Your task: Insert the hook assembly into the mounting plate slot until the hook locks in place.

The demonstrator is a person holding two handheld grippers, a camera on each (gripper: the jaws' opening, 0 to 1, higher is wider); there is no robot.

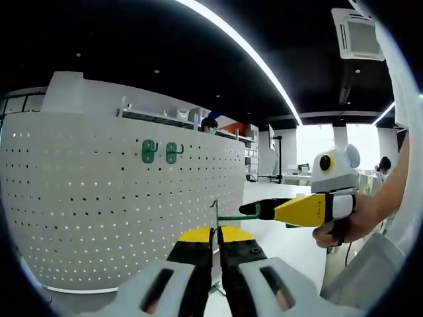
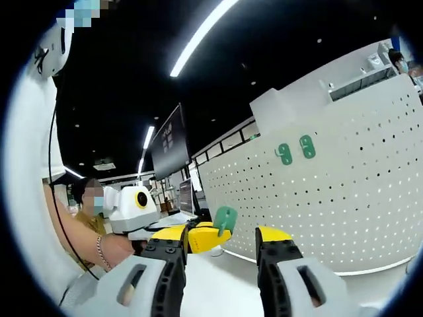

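Setting: a curved white pegboard wall [image 1: 119, 198], dotted with rows of small holes, stands under a dark ceiling with strip lights

Already mounted: two green hooks [image 1: 160, 152] sit side by side high on the pegboard, toward its upper middle

Left claw [image 1: 215, 247]: its yellow-tipped jaws are pressed nearly together on a thin green hook assembly [image 1: 228, 216], whose wire arm juts out toward the other tool; in the right gripper view the part's flat green backplate [image 2: 225, 219] rises just above these jaws

Right claw [image 2: 221, 254]: its own view shows the jaws standing wide apart with nothing between them; in the left gripper view it comes in from the right, a person's hand [image 1: 344, 228] on its handle, its tips beside the hook's wire end; whether they touch it cannot be told

Task's thing: the hook assembly is in the air, well short of the pegboard and below the two mounted hooks

Doing the step well: in my judgement, turn the backplate square to the board, pick a free spot beside the mounted pair, line its tabs up with the holes, then push in and down until it seats; the free claw could steady the wire arm against twisting

Risk: a tilted approach likely skates off the curved face

Writing: no brand, label or lettering is legible
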